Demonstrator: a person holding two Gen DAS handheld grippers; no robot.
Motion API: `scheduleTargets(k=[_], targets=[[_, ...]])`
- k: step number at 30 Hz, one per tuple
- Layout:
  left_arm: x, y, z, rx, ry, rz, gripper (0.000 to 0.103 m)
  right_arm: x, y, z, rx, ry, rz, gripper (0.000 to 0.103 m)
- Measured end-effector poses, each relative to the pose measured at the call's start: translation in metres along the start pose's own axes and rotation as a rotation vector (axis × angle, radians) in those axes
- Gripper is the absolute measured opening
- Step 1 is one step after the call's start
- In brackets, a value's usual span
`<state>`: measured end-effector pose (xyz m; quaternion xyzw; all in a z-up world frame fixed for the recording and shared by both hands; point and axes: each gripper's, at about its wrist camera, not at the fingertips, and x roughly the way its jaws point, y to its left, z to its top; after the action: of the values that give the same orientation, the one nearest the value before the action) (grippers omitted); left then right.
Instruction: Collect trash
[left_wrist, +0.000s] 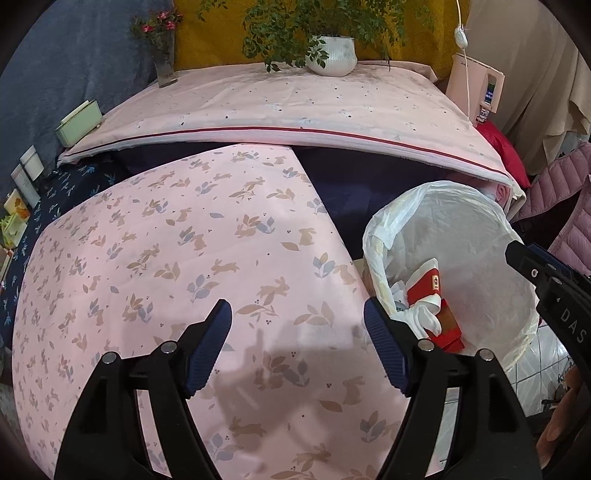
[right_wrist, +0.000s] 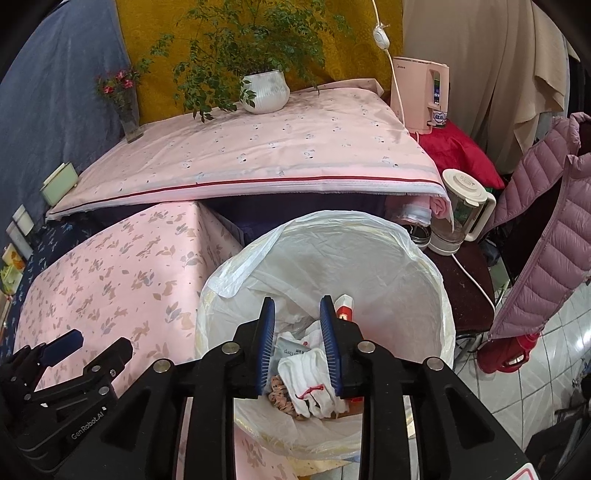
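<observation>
Trash lay heaped in the bottom of a round bin lined with a thin white plastic bag (right_wrist: 413, 258): a white cotton glove with red stitching (right_wrist: 314, 384), a red-and-white carton (left_wrist: 424, 288), a crumpled printed wrapper (right_wrist: 291, 347) and some brown scraps we could not identify. The bin stood just beside a low table draped in a pink cloth printed with rabbits and leaves (left_wrist: 166, 240).

We held the right gripper (right_wrist: 297, 343) directly over the bin's mouth, pointing down into it. Its blue-padded jaws stood partly apart, and the glove we saw between them appeared to lie down in the bin, not pinched. The left gripper (left_wrist: 297, 347) hung over the pink cloth, jaws wide and holding nothing.

We judged that the drop step was over or nearly so, with the piece already among the rest. No loose litter showed on the cloth within either view. The next move called for lifting the right gripper clear of the liner without snagging the thin plastic, then searching the table and floor for further pieces. Behind, a higher table held a white potted plant (right_wrist: 264, 92).
</observation>
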<state>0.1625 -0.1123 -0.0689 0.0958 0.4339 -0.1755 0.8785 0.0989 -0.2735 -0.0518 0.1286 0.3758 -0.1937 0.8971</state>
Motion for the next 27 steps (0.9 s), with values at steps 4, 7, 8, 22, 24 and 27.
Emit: scheduleTargets(k=[4,7,8,22,24,27], targets=[[-0.006,-0.001,-0.003,-0.002,-0.008,0.003,0.072,-0.015,0.003,-0.001,-0.026,-0.028,-0.017,0.042],[-0.013,-0.001,-0.006,-0.001,-0.017,0.005,0.075,-0.026,0.004,-0.003,-0.044,-0.049,-0.043,0.053],[-0.015,-0.001,-0.008,-0.001,-0.023,0.006,0.076,-0.03,0.004,-0.004,-0.047,-0.05,-0.048,0.056],[-0.042,0.003,-0.021,-0.003,-0.05,-0.001,0.081,-0.06,0.003,-0.019,-0.061,-0.064,-0.072,0.085],[-0.045,0.004,-0.022,-0.003,-0.051,-0.003,0.083,-0.062,0.003,-0.02,-0.063,-0.066,-0.077,0.085],[-0.048,0.004,-0.023,-0.001,-0.054,-0.001,0.084,-0.065,0.003,-0.022,-0.064,-0.062,-0.081,0.092]])
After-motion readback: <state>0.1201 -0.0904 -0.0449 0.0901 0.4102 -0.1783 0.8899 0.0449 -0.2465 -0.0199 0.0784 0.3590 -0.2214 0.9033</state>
